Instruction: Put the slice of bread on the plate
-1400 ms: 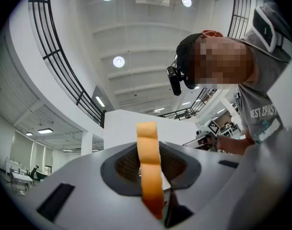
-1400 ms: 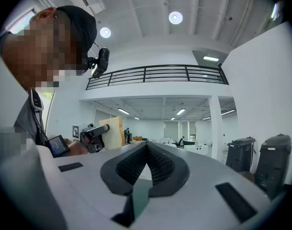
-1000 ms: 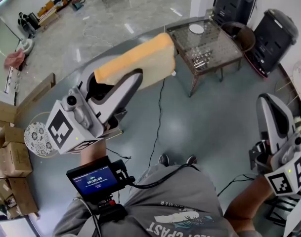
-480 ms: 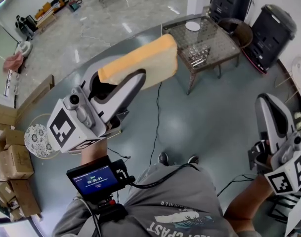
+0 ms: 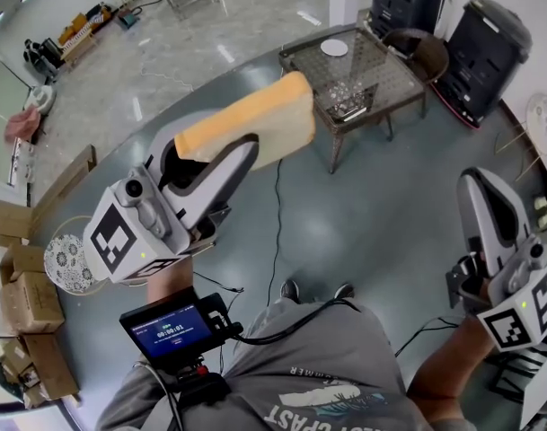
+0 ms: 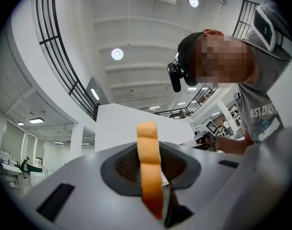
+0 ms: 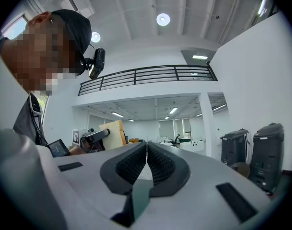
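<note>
Left tongs (image 5: 230,151) clamp the slice of bread (image 5: 255,119) by its lower edge; most of the slice juts out unsupported, high above the floor. Right tongs (image 5: 478,187) are closed on nothing.

Risks: soft crumb could tear or slip at the pinch, dropping the slice to the floor. White plate (image 5: 334,48) sits far off on the wire-topped counter (image 5: 394,74), beside clutter.

Unclear: the far jaw is behind the bread in the head view; clutter unidentifiable; plate surface too small to read.

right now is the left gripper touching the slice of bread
Touching. The left gripper view shows the left gripper clamping the slice of bread.
</note>
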